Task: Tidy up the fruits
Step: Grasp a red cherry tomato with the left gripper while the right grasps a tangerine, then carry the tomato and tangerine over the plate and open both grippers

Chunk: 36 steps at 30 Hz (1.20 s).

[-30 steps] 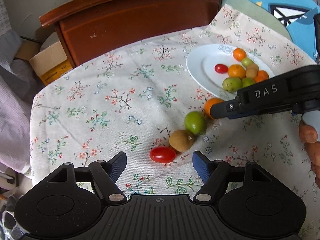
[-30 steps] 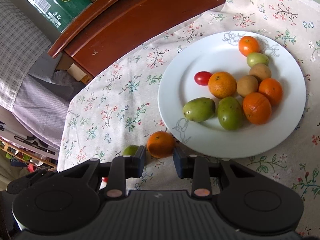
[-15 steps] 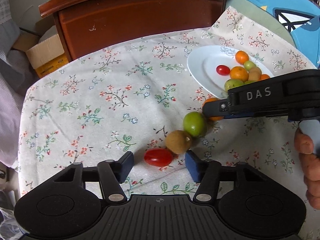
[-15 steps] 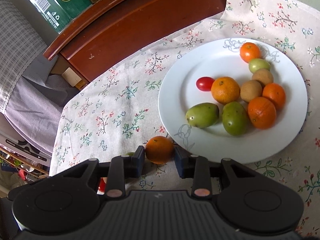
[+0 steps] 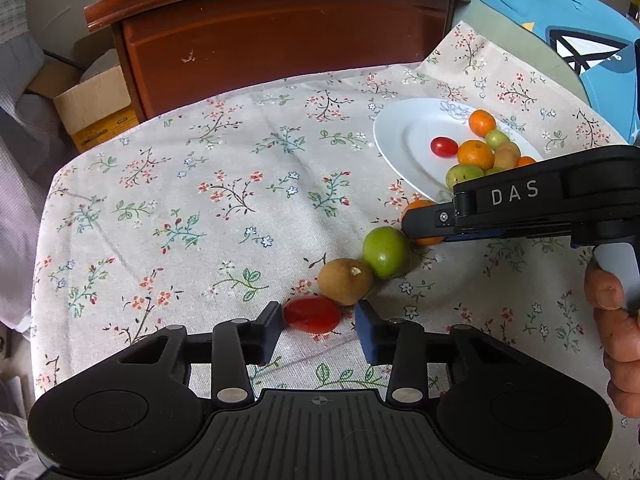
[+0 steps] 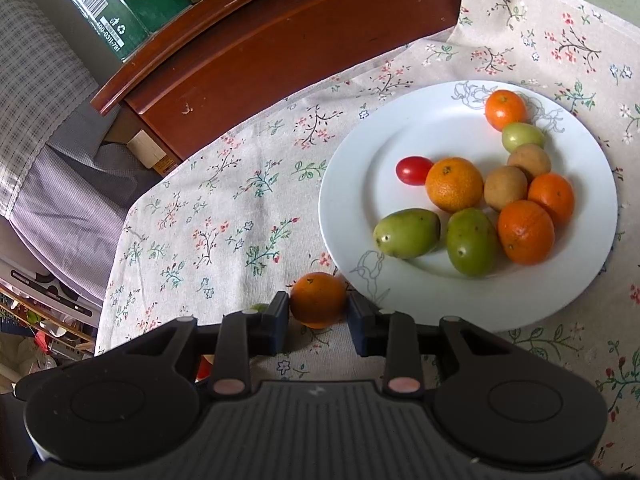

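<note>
Left wrist view: the left tool (image 5: 316,322) has just been closing its jaws around the cherry tomato (image 5: 312,314), which lies between them on the floral cloth of the tabletop (image 5: 224,200). The left pad touches the tomato's skin; a sliver of cloth still shows at the right pad, so it is not yet gripped. The tomato is glossy, thin-skinned and oval, so, in my judgement, a hard squeeze could split it, and an off-centre pinch could squirt it forward into the brown fruit (image 5: 346,282) just ahead of the right jaw. That fruit is matte, rough and round, and touches the smooth green fruit (image 5: 386,252) beyond it; a nudge would likely roll both across the soft, creased cloth.

Right wrist view: the right tool (image 6: 318,312) is narrowed onto a small orange (image 6: 318,300), both pads against its pebbled, slightly yielding rind. The orange sits just short of the white plate (image 6: 360,200), whose glazed rim lies immediately ahead and to the right. A low carry could clip that rim or knock the two green oval fruits (image 6: 406,232) nearest it. Farther on, oranges, brown fruits and another tomato crowd the plate's far side, where a dropped orange could scatter them.
</note>
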### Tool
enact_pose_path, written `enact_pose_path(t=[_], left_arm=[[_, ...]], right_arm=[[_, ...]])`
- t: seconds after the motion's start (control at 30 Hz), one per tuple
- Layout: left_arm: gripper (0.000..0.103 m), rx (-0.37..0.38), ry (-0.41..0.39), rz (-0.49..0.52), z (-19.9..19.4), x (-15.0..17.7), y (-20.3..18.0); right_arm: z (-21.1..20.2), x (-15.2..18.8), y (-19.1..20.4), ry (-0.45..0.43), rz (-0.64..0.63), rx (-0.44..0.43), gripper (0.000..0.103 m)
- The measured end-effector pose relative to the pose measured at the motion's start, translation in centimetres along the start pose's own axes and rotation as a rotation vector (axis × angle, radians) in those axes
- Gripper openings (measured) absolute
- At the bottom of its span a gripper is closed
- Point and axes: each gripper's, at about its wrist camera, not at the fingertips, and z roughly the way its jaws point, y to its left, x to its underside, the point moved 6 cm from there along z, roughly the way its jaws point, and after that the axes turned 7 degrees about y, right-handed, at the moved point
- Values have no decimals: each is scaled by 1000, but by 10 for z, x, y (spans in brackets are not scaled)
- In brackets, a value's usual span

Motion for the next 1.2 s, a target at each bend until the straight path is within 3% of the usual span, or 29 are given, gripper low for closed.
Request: enact_pose_path(t=[0.27,0.6,1.2], left_arm=[[28,-5,-7,-2,-1,1,1],[27,-9,-57,-40,-17,-3,3],[28,30,-157,-65,-44,-25,-10]], right_arm=[[1,1,2,6,-10,0,32],[-3,1,4,8,-15,-26,32],[-33,-19,13,-63,-38,-75,31]])
